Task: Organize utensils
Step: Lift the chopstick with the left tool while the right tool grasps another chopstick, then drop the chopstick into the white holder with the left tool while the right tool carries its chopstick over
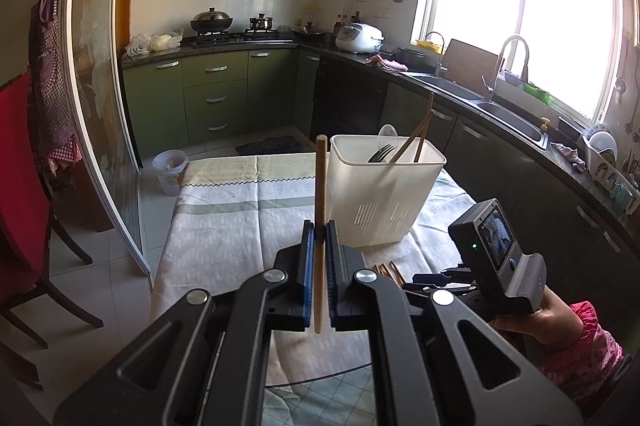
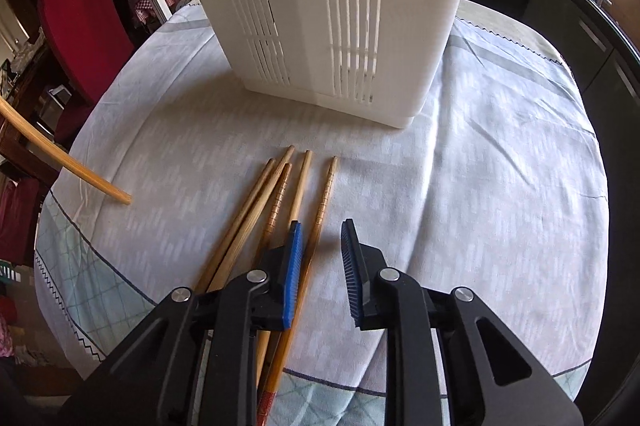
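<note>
While clamped in L gripper [image 1: 319, 238] fingers, chopstick [image 1: 320, 186] upright; R gripper [image 2: 322, 238] fingers apart, empty.

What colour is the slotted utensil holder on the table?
White: the slotted plastic utensil holder is plain white all over, clearest in the right wrist view.

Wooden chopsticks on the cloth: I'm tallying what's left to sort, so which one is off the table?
The plain wooden chopstick clamped upright in the left gripper. The other five lie flat on the cloth by the white slotted holder.
</note>
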The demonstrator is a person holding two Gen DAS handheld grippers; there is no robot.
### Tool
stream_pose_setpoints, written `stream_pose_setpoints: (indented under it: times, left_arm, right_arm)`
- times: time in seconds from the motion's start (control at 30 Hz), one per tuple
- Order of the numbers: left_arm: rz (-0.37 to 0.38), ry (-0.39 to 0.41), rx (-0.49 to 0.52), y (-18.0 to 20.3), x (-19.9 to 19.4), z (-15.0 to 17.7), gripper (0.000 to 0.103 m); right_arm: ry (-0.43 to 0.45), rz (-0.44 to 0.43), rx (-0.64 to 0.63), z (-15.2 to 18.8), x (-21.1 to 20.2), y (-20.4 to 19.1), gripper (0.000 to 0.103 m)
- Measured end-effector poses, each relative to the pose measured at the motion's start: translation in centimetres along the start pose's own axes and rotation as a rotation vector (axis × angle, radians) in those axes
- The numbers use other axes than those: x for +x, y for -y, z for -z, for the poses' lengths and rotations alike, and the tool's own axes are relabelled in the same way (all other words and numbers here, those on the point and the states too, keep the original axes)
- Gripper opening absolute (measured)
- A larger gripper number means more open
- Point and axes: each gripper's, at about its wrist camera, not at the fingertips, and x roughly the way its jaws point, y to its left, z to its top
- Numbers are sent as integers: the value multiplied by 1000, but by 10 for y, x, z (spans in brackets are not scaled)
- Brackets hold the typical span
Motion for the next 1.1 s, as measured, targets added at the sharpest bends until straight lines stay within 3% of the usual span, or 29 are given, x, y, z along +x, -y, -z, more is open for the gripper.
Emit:
stream_pose_setpoints:
  times: [0.23, 0.33, 0.5, 0.9, 1.1]
  left_arm:
    - [6, 4, 4, 0, 0, -1, 5]
    - [7, 4, 1, 0, 0, -2, 5]
    - [14, 4, 3, 1, -1, -4, 5]
    - [88, 5, -15, 4, -5, -48, 5]
    - [114, 15, -6, 10, -5, -87, 6]
  right_arm:
    - [10, 38, -13, -7, 6, -8, 15]
    - [18, 31, -19, -3, 6, -15, 7]
    - [50, -12, 29, -5, -1, -8, 6]
    - [358, -92, 123, 19, -134, 30, 6]
    - [406, -114, 137, 33, -166, 46, 6]
